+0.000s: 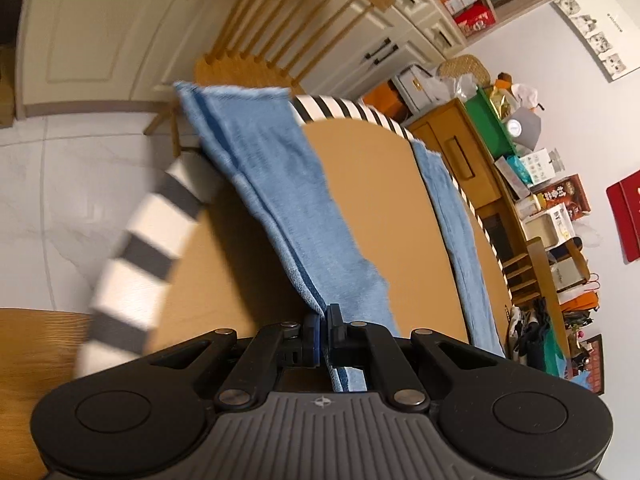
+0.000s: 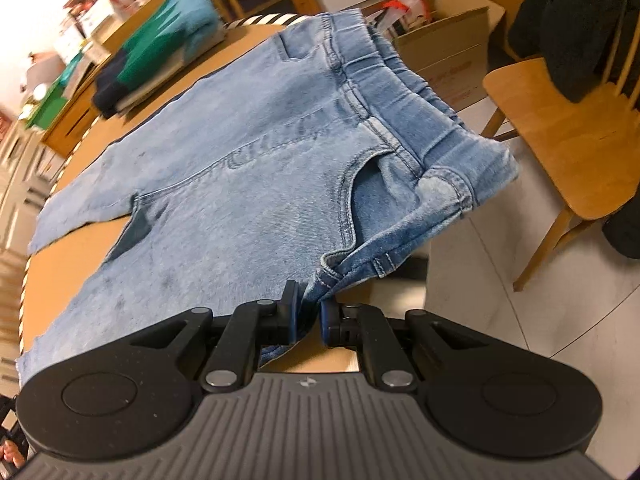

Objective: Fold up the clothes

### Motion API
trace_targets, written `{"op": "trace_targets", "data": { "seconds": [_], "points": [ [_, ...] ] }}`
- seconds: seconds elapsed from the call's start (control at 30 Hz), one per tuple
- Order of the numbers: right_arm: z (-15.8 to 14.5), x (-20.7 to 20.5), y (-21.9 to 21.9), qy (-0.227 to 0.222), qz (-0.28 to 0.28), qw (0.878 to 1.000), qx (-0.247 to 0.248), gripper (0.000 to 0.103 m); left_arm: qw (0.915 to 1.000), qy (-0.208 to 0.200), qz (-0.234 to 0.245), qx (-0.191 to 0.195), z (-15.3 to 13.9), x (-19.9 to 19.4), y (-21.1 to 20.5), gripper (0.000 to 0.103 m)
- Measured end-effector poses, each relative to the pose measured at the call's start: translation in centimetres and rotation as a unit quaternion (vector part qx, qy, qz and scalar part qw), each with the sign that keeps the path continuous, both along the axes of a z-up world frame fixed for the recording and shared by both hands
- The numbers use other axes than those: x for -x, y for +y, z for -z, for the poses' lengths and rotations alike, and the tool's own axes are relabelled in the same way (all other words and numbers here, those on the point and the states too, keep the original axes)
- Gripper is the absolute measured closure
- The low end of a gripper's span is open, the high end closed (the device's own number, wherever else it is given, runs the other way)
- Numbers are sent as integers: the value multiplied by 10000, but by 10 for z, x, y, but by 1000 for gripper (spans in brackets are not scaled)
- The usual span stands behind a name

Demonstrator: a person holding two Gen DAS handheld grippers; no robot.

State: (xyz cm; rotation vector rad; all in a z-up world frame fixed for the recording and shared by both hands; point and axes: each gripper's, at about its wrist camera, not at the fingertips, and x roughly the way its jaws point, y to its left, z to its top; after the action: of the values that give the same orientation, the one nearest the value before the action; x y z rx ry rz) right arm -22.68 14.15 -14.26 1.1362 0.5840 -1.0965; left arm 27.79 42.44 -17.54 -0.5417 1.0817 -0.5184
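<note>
Item: light blue denim jeans point(image 2: 240, 152), spread over my round wooden table point(image 1: 372, 184); left gripper point(image 1: 323, 334) pinched a leg hem, right gripper point(image 2: 309, 314) the waistband corner; risk: thin hem slipping free under tension

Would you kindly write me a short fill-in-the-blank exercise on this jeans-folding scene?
1. The left hand-held gripper is shut on a trouser ___ of the jeans.
2. The right hand-held gripper pinches the jeans near the ___.
3. The table's edge has a black-and-white ___ trim.

Missing: leg; waistband; striped
</note>
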Motion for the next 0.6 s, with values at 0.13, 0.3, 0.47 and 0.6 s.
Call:
{"op": "trace_targets", "data": {
  "seconds": [0.13,0.3,0.47,0.6],
  "points": [
    [0,14,31,-91,-188,9996,-170,93,9999,-114,-42,-111,-21,22,46,99],
    [-7,34,66,-409,-426,9971,-483,93,9995,-212,-202,-121,-51,49,100,99],
    [-31,49,78,-844,-468,9931,-665,93,9987,-468,-196,50,-89,60,112,99],
    [-48,50,58,-1190,-335,9893,-770,93,9962,-855,90,169,-128,53,63,99]
  ]
}}
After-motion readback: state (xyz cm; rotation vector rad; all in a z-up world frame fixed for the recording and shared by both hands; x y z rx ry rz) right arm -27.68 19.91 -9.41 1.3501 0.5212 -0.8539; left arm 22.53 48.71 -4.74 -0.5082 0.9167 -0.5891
